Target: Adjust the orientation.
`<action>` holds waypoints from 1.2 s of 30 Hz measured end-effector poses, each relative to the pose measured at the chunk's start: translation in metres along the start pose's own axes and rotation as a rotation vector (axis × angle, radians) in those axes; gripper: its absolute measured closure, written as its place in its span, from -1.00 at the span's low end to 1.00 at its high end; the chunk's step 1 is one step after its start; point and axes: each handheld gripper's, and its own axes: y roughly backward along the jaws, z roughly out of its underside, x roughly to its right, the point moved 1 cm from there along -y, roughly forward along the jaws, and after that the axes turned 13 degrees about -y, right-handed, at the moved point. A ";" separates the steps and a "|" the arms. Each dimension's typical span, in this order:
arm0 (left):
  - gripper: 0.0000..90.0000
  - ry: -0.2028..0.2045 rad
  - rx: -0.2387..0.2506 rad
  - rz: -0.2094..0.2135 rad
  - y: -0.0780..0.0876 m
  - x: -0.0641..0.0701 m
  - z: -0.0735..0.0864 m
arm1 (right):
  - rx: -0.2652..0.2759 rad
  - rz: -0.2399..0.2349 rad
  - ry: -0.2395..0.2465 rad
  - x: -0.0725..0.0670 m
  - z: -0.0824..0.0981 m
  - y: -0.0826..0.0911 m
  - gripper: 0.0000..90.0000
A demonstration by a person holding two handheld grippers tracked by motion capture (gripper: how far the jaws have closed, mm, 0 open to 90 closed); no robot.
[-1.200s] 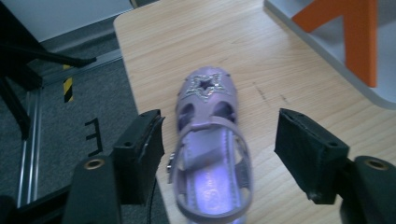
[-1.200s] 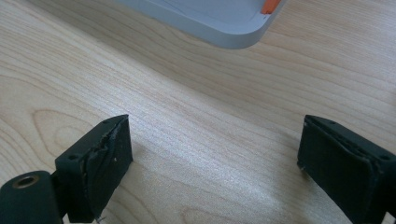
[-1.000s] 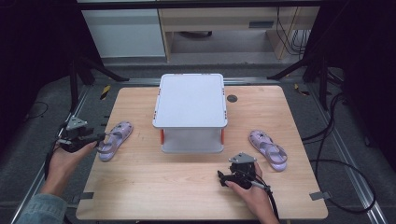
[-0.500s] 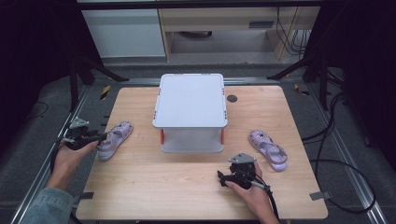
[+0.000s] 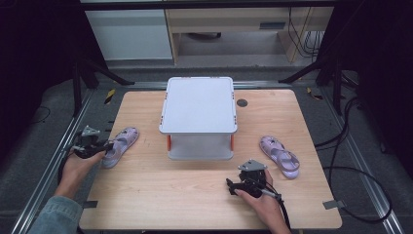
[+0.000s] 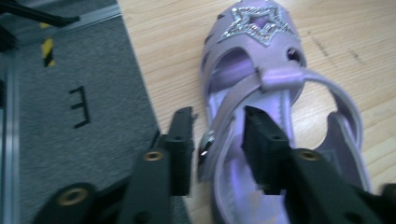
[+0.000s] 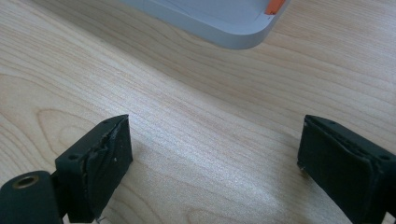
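A lilac sandal with a glitter star lies near the table's left edge; its mate lies right of the box. My left gripper is down at the left sandal. In the left gripper view its jaws have just been closing and straddle the side wall of the sandal. One jaw is outside by the buckle and one is on the insole, and a thin gap still shows. My right gripper rests open on the table in front of the box, with bare wood between its jaws.
A white lidded box with orange latches stands mid-table, and its corner lies just beyond the right gripper. The wooden table ends close to the left sandal. Grey floor mat and aluminium rails lie beyond that edge.
My left gripper has moved right and down onto the left sandal's heel end, and its jaws have narrowed around the sandal's side. The right gripper has stayed put.
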 end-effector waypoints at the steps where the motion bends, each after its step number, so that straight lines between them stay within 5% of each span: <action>1: 0.63 -0.002 -0.004 -0.009 0.000 0.000 0.000 | 0.000 0.000 0.000 0.000 0.000 0.000 -0.78; 7: 0.74 -0.008 -0.009 -0.016 0.002 0.002 -0.001 | 0.000 -0.002 0.001 0.000 0.000 0.000 -0.78; 14: 0.81 -0.025 0.042 -0.016 0.028 0.032 -0.012 | 0.000 -0.002 0.001 0.000 0.000 0.000 -0.78; 20: 0.81 -0.022 0.093 0.009 0.060 0.077 -0.014 | 0.000 -0.002 0.001 0.000 0.000 0.000 -0.77; 24: 0.81 -0.055 0.112 0.051 0.073 0.113 -0.010 | 0.000 -0.001 0.000 0.000 0.000 0.000 -0.78; 36: 0.81 -0.153 0.100 0.158 0.066 0.188 -0.013 | 0.000 -0.001 0.000 -0.001 0.000 0.000 -0.78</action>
